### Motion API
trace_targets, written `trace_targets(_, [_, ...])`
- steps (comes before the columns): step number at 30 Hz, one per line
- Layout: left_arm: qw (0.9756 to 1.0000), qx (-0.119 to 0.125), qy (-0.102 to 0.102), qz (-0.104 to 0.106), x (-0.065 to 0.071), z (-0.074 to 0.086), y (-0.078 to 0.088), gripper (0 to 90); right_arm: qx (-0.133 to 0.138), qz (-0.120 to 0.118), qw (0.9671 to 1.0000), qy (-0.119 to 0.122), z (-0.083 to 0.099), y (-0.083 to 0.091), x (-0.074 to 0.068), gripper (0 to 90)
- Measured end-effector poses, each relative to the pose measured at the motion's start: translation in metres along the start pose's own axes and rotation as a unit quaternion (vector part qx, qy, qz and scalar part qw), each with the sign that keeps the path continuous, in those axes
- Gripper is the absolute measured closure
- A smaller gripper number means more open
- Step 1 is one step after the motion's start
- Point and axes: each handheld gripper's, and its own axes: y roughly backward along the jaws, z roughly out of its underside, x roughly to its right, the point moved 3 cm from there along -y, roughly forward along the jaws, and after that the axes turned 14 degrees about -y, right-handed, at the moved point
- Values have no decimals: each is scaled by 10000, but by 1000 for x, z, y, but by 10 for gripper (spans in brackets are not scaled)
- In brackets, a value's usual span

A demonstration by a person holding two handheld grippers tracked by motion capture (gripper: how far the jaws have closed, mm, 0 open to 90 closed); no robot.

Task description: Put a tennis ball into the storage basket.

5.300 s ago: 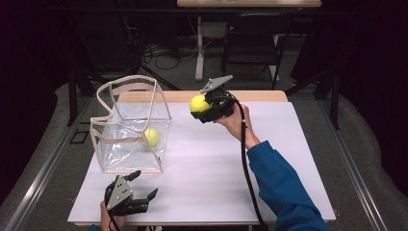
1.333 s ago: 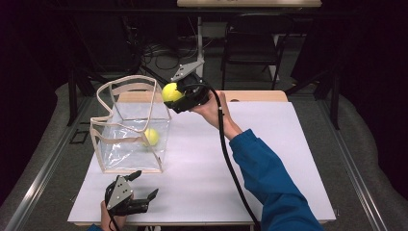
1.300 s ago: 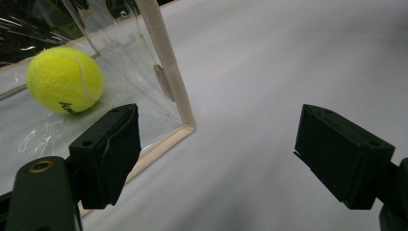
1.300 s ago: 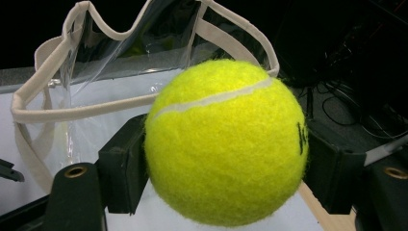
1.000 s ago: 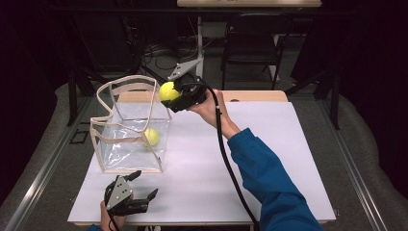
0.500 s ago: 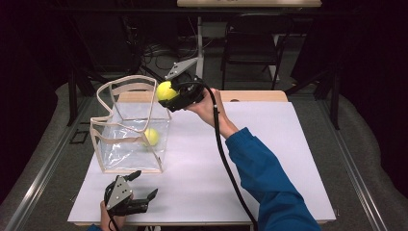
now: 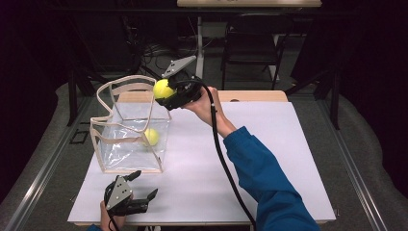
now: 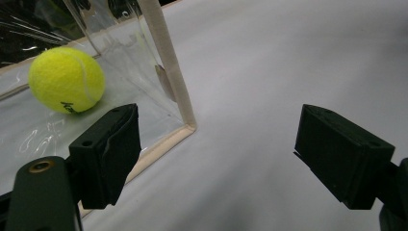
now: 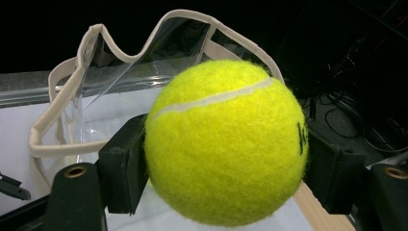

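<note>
Right gripper (image 7: 169,94), jaws clamped on a ball (image 7: 163,89), hangs beside the bag (image 7: 107,146) rim, upper centre; left gripper (image 7: 143,186) gapes empty, lower left.

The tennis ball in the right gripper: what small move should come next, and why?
Probably carry the tennis ball a little further over the clear bag. The right gripper clamps it at the bag's rim, not yet above the opening, where another ball already lies.
</note>
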Motion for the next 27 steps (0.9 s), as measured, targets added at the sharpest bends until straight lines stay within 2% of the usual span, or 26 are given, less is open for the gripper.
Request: trace_targets(27, [10000, 13, 33, 4, 0, 0, 0, 161, 60, 8, 10000, 25, -11, -11, -5, 263])
